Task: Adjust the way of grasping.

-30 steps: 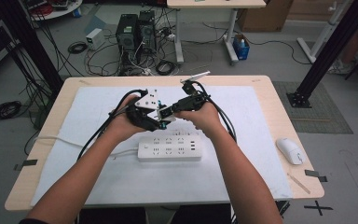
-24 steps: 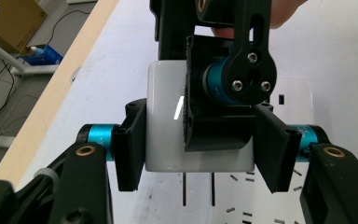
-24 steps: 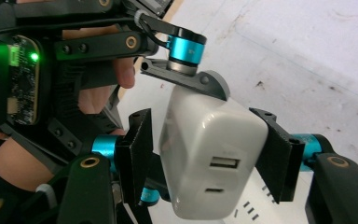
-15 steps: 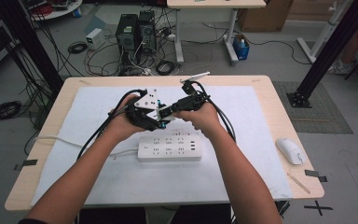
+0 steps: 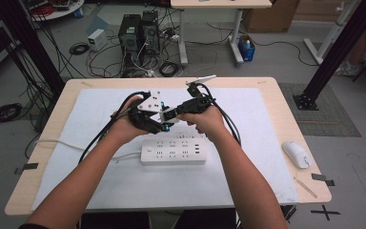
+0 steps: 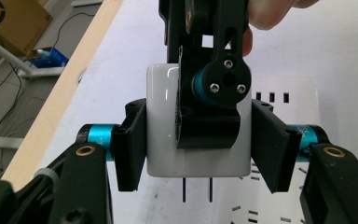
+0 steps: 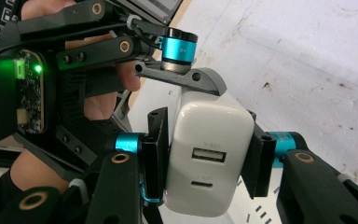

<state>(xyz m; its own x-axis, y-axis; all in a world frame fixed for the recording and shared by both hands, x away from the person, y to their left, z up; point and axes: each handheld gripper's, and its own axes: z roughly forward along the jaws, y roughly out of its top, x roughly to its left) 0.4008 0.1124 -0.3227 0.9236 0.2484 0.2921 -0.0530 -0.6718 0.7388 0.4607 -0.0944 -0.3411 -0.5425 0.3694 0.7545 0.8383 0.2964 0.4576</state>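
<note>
White charger: a glossy white plastic plug-in charger block with rounded corners, held in the air between the two grippers, above the table and just behind the power strip.
Charger face: the right gripper view shows one flat end of it, with a rectangular USB socket and a smaller oval socket below that.
Charger prongs: two thin metal pins stick out of the opposite end, seen in the left gripper view pointing toward the bottom of that frame.
Left gripper: its two black jaws are clamped on opposite sides of the charger block, pads pressed flat against the white plastic.
Right gripper: its jaws have just been closing, with the charger between them; both pads now sit against the block's sides, gripping it across the socket end.
Crossing: in the left gripper view one black jaw of the right gripper lies across the front of the block, its teal-collared pivot above it.
Hands: in the high view the two hands meet over the middle of the table, grippers tip to tip.
Power strip: a long white plastic multi-socket strip lies flat on the mat, nearer the person than the grippers.
Surface: a white mat covers a pale wooden table.
Mouse: a white computer mouse rests near the table's right edge, well apart from the hands.
</note>
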